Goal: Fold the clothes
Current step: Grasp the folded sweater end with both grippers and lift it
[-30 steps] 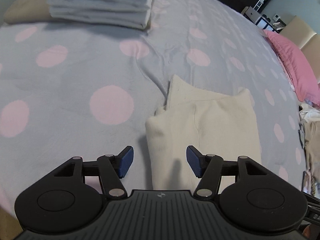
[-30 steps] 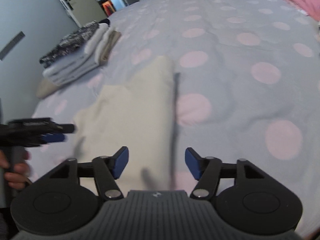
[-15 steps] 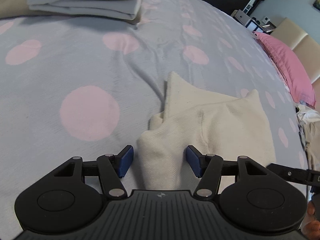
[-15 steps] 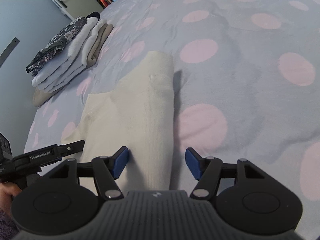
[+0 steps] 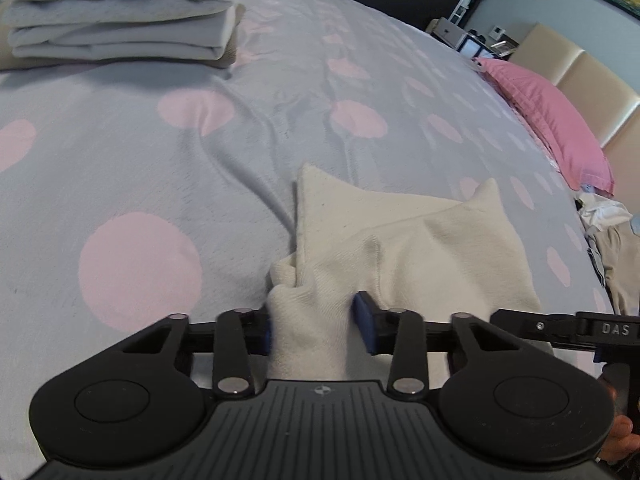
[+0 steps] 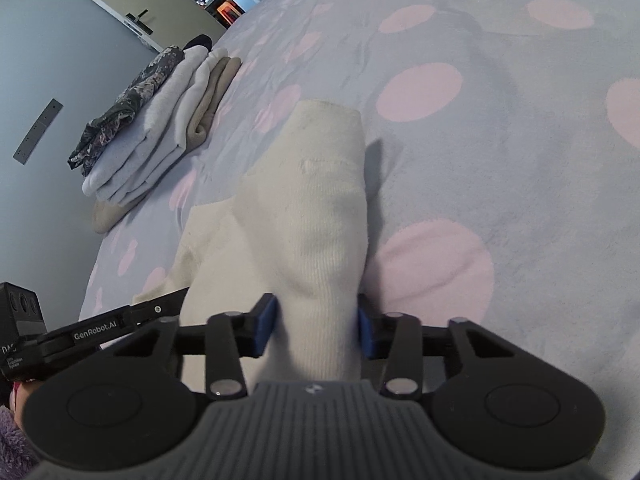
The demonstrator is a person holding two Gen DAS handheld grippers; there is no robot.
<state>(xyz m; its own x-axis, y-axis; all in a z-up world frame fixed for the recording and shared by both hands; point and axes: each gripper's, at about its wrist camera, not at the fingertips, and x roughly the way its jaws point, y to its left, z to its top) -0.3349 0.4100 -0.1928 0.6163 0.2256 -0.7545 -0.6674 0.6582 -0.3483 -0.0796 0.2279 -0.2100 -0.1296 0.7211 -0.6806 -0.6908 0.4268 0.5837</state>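
Observation:
A cream knit garment [image 5: 404, 248] lies partly folded on the grey bedspread with pink dots [image 5: 140, 160]. My left gripper [image 5: 314, 326] is closing, and its blue pads press a bunched near-left corner of the cream garment. In the right wrist view the same cream garment [image 6: 316, 208] rises in a ridge toward the camera. My right gripper [image 6: 316, 332] is closing too, its pads squeezing the garment's near-right edge. Each gripper shows at the side of the other's view.
A stack of folded grey and beige clothes [image 5: 120, 12] sits at the far left of the bed, a dark patterned piece on top [image 6: 128, 100]. A pink pillow [image 5: 548, 116] and loose clothes [image 5: 612, 248] lie at the right. A door [image 6: 132, 4] stands beyond.
Both grippers came down onto the cream garment's near edge and narrowed from wide open until their pads pinched the cloth, which has bunched up between them.

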